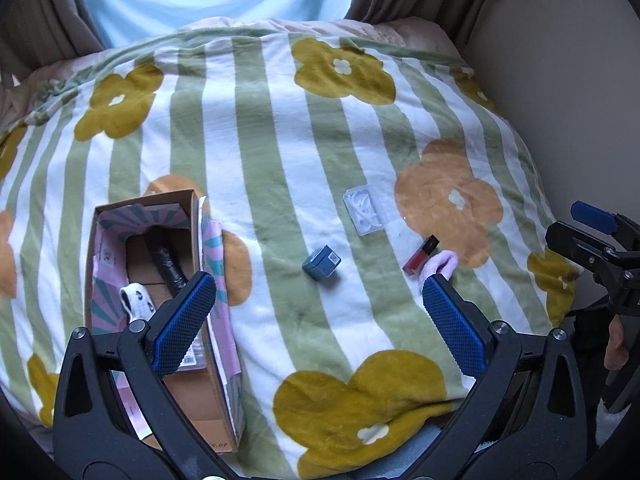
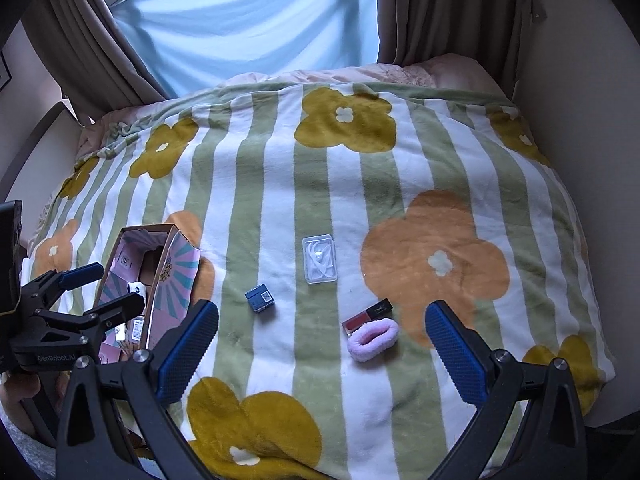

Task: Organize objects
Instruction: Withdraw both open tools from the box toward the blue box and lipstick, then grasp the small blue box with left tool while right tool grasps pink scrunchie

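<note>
A small blue box [image 1: 322, 267] [image 2: 260, 298] lies mid-blanket. Beyond it is a clear plastic case [image 1: 364, 210] [image 2: 319, 258] with white pieces inside. To the right lie a red lip-gloss tube [image 1: 420, 256] [image 2: 366, 312] and a pink scrunchie [image 1: 442, 262] [image 2: 372, 338], touching each other. An open cardboard box [image 1: 96, 240] [image 2: 176, 264] at the left holds a black cylinder [image 1: 168, 264] and a white-and-black item [image 1: 136, 300]. My left gripper [image 1: 318, 286] [image 2: 108, 286] is open beside that box. My right gripper [image 2: 320, 308] [image 1: 576, 226] is open and empty, hovering short of the scrunchie.
Everything rests on a striped, flower-print blanket [image 2: 440, 160] over a bed. Brown curtains [image 2: 440, 12] and a pale blue cloth [image 2: 248, 24] hang behind. A wall [image 1: 560, 80] runs along the bed's right side. A hand [image 1: 616, 344] holds the right gripper.
</note>
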Motion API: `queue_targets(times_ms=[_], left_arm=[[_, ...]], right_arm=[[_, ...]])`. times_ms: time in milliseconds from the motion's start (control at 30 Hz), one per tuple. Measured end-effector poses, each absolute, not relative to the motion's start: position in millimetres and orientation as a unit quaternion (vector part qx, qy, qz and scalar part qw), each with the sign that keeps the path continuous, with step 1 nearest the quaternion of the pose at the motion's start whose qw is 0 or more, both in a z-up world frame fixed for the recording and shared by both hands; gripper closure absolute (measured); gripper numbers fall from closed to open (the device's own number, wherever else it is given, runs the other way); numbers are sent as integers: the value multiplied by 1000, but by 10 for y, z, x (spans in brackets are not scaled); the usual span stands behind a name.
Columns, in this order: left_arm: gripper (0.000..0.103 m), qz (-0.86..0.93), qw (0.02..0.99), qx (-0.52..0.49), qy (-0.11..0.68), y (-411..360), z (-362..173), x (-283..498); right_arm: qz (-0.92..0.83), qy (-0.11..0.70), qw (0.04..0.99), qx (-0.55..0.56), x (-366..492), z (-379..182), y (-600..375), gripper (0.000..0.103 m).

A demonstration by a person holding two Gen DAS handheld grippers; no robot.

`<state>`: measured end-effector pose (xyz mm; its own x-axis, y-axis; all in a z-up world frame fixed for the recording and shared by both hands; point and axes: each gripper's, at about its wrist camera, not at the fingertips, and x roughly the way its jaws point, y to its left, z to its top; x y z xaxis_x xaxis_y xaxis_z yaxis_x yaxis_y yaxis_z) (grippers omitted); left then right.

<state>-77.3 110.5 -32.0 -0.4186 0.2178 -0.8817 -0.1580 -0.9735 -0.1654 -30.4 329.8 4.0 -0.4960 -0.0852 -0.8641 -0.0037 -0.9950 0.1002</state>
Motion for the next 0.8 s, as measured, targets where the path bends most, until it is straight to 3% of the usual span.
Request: queue_targets(times_ms=[200,500,800], left_arm=[[0,837,113,-536,-5,1378,-647,-824],[0,823,97,-559,18,1676,-1601,-977],[11,812,75,-579,-6,1723,-2425,-1247]], right_arm=[[-858,-23,34,512,-236,-353,3513,0],[-828,7,46,559,-224,-1441,3772,0],[-812,18,67,580,-382,-2130,3812,0]])
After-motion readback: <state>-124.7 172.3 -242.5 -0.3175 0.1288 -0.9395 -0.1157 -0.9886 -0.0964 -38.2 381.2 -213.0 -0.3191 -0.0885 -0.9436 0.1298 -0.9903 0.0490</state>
